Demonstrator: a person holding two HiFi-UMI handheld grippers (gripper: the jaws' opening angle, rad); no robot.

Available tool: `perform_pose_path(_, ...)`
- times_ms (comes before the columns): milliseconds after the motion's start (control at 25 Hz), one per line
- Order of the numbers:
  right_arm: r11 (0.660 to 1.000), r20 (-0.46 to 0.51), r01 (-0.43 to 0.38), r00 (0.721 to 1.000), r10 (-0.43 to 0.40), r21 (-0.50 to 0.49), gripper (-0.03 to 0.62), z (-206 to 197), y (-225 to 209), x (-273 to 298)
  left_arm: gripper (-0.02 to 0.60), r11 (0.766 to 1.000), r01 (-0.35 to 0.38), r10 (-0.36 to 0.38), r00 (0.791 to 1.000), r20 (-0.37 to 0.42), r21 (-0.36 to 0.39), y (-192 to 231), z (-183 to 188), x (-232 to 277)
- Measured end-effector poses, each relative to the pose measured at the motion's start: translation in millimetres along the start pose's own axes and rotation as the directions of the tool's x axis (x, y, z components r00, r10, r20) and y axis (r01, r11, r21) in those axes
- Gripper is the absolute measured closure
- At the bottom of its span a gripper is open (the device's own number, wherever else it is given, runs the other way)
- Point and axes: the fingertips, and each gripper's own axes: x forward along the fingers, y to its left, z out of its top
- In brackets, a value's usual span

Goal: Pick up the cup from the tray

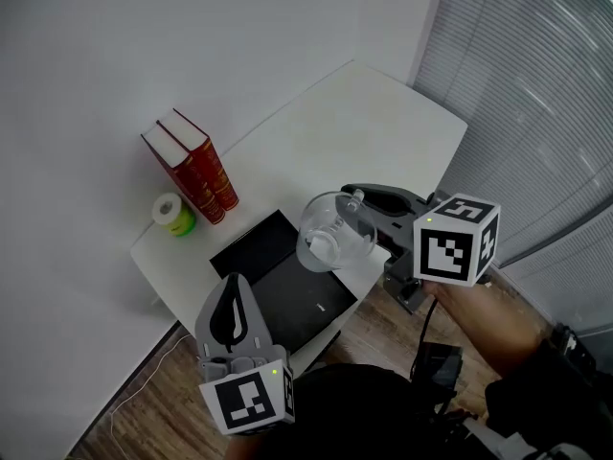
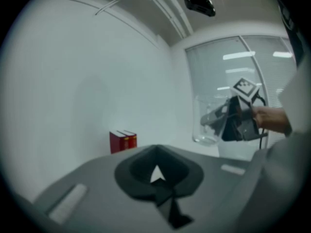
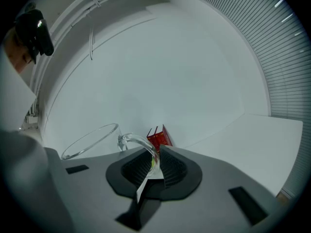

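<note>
Right claw: jaws nearly together, pinching the clear handle of the cup. The handle loop runs down between the ribbed pads. The cup body hangs outside the jaws, to their left in the right gripper view, with its rim tilted. Cup looks empty.

Left claw: jaws pressed together, nothing between them. It hovers low at the near edge of the worktop and touches nothing.

Cup position: off the tray. In the left gripper view its base shows in the air with no surface under it. From the head view it sits over the tray's far right edge, carried by the handle alone.

Progress (judgement): grasp made and lift done, so the pick-up is essentially complete. What is left, if anything, is to steady the cup and bring it fully clear.

Surroundings: black tray otherwise bare. Red books and a green roll of tape stand to the left, well apart from the cup.
</note>
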Motion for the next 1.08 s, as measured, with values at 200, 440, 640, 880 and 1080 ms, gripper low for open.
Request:
perform_pose_path(200, 1.0, 0.007, -0.006, 1.0, 0.006, 0.006, 0.54, -4, -4, 2, 0.581, 1.0, 0.001, -0.001, 1.0, -0.005, 0.01, -1, -4, 6)
perform_pose_path(440, 1.0, 0.012, -0.015, 1.0, 0.015, 0.004, 0.54, -3, -2, 1, 0.581, 1.0, 0.0, 0.0, 1.0, -0.003, 0.007, -1, -3, 5)
perform_pose_path(640, 1.0, -0.001, -0.015, 1.0, 0.015, 0.0, 0.54, 0, 3, 1, 0.581, 1.0, -0.009, 0.009, 1.0, -0.005, -0.004, -1, 1, 1)
perform_pose_path(880, 0.999, -0.009, -0.028, 1.0, 0.028, -0.016, 0.54, 3, 7, 0, 0.581, 1.0, -0.023, 0.023, 1.0, -0.004, -0.007, -3, 5, -3)
perform_pose_path(1080, 0.999, -0.005, -0.027, 1.0, 0.027, -0.035, 0.539, 6, 10, 0, 0.581, 1.0, -0.023, 0.023, 1.0, -0.004, -0.009, -3, 7, -5)
